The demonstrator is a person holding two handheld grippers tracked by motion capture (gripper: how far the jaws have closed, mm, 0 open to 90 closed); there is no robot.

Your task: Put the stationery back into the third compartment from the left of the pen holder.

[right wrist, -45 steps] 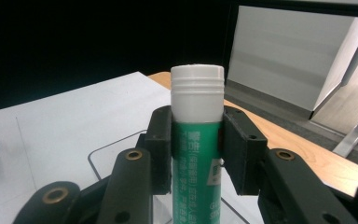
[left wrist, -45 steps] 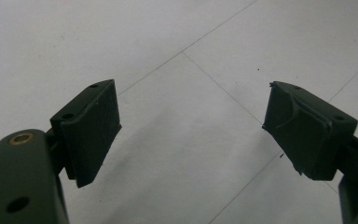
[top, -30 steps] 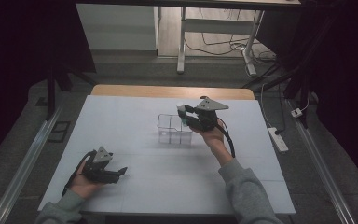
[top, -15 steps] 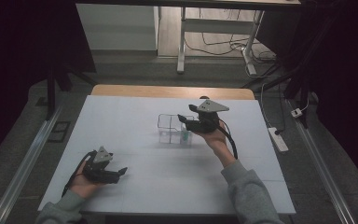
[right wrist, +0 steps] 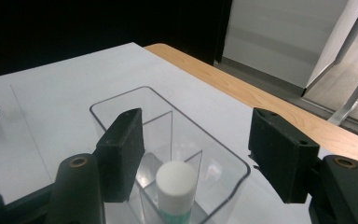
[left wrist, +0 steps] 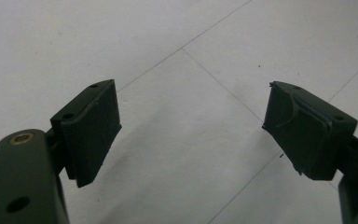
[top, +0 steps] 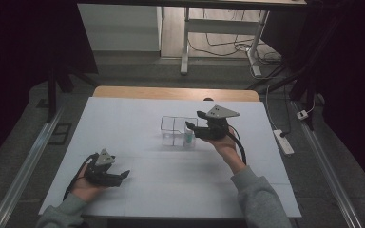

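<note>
Over the table (top: pixel 138 118) now, and the right gripper (top: pixel 193 127) hangs just above the clear plastic organiser box (top: pixel 178 131), its jaws spread wide with nothing pinched between them; they have just been opening, and the pads press on nothing. Looking along the right gripper (right wrist: pixel 196 154) from its own camera, the small bottle with the white cap (right wrist: pixel 176 186) stands upright below and between the two black jaws, sitting inside the clear plastic organiser box (right wrist: pixel 121 100), in the compartment nearest the camera. A green or teal band shows under the cap, though the bottom of the frame cuts the body off, so what kind of bottle it is stays uncertain. From the high view the small bottle with the white cap (top: pixel 189 138) shows as a pale green sliver in the right-hand near compartment, with the other compartments looking bare. Down at the near left, the left gripper (top: pixel 122 175) rests low by the table's front edge in the person's hand, well apart from the box. Its own camera has the left gripper (left wrist: pixel 191 135) with jaws parted wide over plain white tabletop (left wrist: pixel 186 154), thin seam lines crossing beneath, and nothing held.
</note>
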